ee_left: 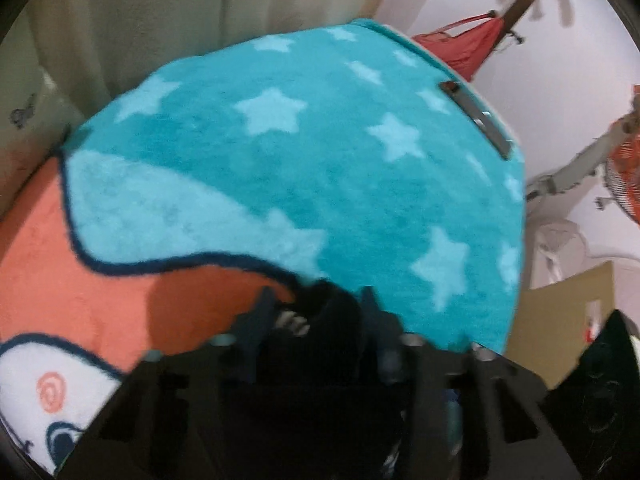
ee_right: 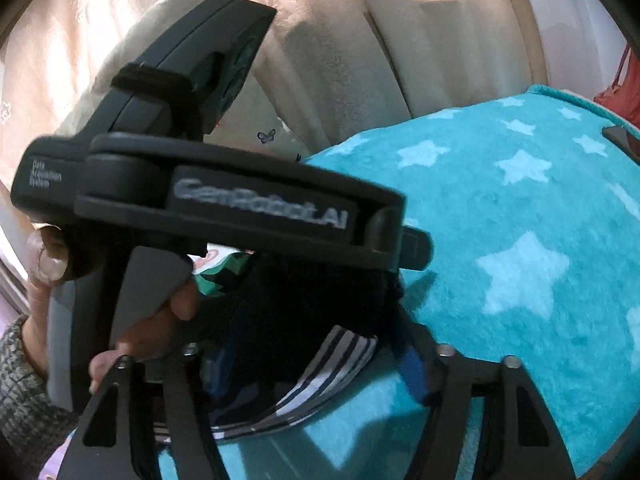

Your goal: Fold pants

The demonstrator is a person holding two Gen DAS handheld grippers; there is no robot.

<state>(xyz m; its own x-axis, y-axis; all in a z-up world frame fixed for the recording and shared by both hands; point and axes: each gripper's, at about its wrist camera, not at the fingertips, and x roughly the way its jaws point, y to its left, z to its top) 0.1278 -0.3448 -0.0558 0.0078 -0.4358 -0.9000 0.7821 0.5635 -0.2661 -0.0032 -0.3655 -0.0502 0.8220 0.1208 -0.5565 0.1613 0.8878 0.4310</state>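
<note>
The pants are dark navy cloth (ee_left: 328, 320) with a black-and-white striped band (ee_right: 320, 368). My left gripper (ee_left: 316, 312) is shut on a bunch of the dark cloth, held above a teal star-patterned blanket (ee_left: 320, 168). My right gripper (ee_right: 312, 344) is shut on the pants near the striped band. The left gripper's black body (ee_right: 224, 204) fills the left of the right wrist view, close beside the right gripper, with the person's fingers (ee_right: 48, 256) around its handle. Most of the pants is hidden below both cameras.
The blanket (ee_right: 520, 240) has an orange and white part (ee_left: 80, 280) at left. A phone (ee_left: 476, 120) lies near its far right edge. Cream curtains (ee_left: 180, 20) hang behind. A fan (ee_left: 624, 176), a cardboard box (ee_left: 568, 320) and a red garment (ee_left: 460, 48) are at right.
</note>
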